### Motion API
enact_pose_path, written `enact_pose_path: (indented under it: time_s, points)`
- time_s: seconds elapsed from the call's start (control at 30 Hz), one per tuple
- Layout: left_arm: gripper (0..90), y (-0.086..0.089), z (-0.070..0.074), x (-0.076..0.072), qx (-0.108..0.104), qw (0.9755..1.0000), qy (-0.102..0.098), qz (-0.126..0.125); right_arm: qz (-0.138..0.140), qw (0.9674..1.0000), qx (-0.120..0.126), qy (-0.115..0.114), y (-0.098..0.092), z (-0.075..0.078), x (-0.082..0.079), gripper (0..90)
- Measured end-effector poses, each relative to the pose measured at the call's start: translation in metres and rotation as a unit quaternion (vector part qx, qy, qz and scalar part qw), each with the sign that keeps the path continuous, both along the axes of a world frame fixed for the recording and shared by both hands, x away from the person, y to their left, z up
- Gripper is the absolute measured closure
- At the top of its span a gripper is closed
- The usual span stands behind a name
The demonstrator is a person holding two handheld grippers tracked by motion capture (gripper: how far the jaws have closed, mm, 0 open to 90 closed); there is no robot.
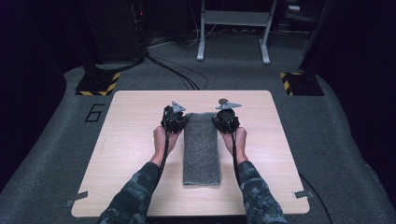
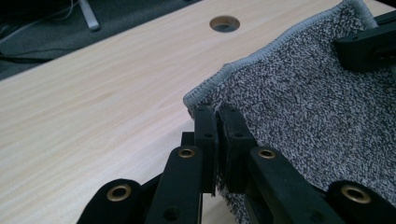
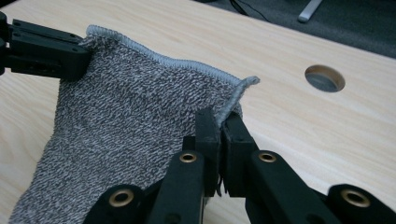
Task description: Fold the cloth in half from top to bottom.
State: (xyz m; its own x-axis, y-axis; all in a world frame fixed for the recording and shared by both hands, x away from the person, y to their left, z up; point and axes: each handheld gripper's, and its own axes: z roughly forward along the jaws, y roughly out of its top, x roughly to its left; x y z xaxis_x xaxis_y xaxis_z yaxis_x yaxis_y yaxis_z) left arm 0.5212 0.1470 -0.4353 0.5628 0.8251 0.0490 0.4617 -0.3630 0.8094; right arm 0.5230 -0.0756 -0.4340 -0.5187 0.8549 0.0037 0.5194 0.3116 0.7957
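The towel (image 1: pixel 201 148) was grey and speckled, a mix of dark and light threads in a looped, rough weave, with a lighter grey stitched hem along its edge. In the high view it lay folded into a long narrow strip in the middle of the table (image 1: pixel 130 154), running from near the front edge toward the far edge, and its far end stood a little above the wood. The near end lay flat.

The left gripper (image 1: pixel 175 120) was clenched on the far left corner of the towel (image 2: pixel 299 116); in the left gripper view the two black jaws were pressed together with the hemmed corner between them. The right gripper (image 1: pixel 227 119) was clenched on the far right corner of the towel (image 3: pixel 130 126) in the same way, and the hem curled up just beside its jaws. Each gripper view also showed the other gripper's jaw at the opposite corner.

A round hole (image 3: pixel 324 78) was in the table near the far edge, close to the right gripper.

On the grey floor beside the far left corner of the table a figure "6" (image 1: pixel 95 112) was marked in dark lines. No brand or label was readable on the towel.
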Motion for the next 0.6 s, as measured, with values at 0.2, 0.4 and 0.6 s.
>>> enact_pose_path:
  time_s: [0.2, 0.4, 0.6]
  points:
    - [86.3, 0.001, 0.015, 0.004, -0.003, 0.9998, -0.017, 0.004, 0.000, 0.9999, 0.003, -0.013, 0.000, 0.014, 0.004, 87.3]
    - [86.1, 0.000, 0.018, -0.007, -0.006, 0.9996, -0.026, -0.003, 0.004, 0.9994, 0.018, -0.030, -0.002, 0.023, -0.006, 87.2]
    - [85.8, -0.004, 0.016, -0.024, -0.008, 0.9991, -0.036, -0.020, 0.019, 0.9988, 0.022, -0.040, -0.005, 0.021, -0.024, 87.0]
